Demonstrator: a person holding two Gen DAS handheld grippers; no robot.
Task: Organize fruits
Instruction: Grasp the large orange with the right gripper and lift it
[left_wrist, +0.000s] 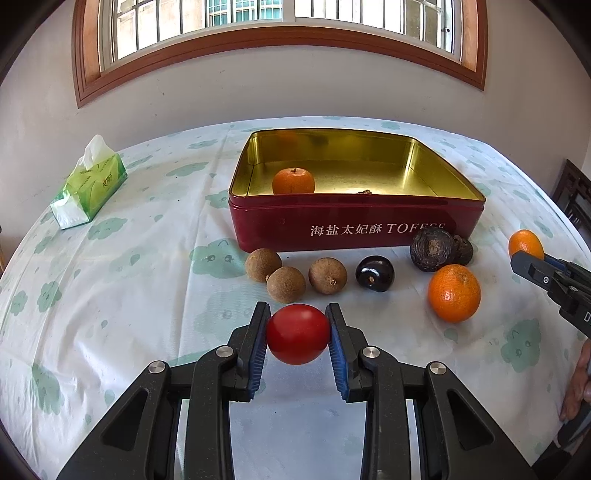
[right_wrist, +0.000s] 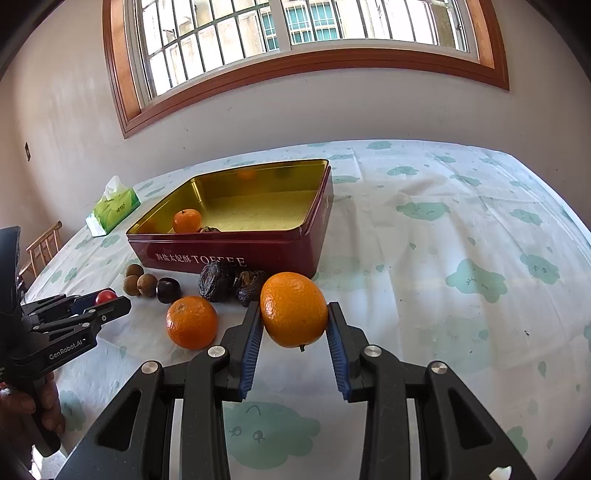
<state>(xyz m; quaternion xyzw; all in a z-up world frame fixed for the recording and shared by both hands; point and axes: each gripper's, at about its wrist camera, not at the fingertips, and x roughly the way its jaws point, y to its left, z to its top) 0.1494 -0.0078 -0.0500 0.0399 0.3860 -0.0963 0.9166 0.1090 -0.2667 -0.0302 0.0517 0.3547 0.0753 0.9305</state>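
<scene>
My left gripper (left_wrist: 297, 334) is shut on a red tomato (left_wrist: 297, 333) just above the table, in front of the red toffee tin (left_wrist: 354, 225). My right gripper (right_wrist: 294, 325) is shut on an orange (right_wrist: 293, 309), held right of the tin's front corner (right_wrist: 229, 251). The tin holds one small orange (left_wrist: 293, 181) and a dark bit of fruit (left_wrist: 365, 192). On the cloth before the tin lie three brown longans (left_wrist: 286, 284), a dark plum (left_wrist: 375, 273), two wrinkled dark fruits (left_wrist: 432, 248) and another orange (left_wrist: 454, 292).
A green tissue pack (left_wrist: 90, 188) lies at the far left of the table. A wall with a window runs behind the table. A wooden chair (right_wrist: 42, 247) stands at the left edge, another dark one (left_wrist: 574, 195) at the right.
</scene>
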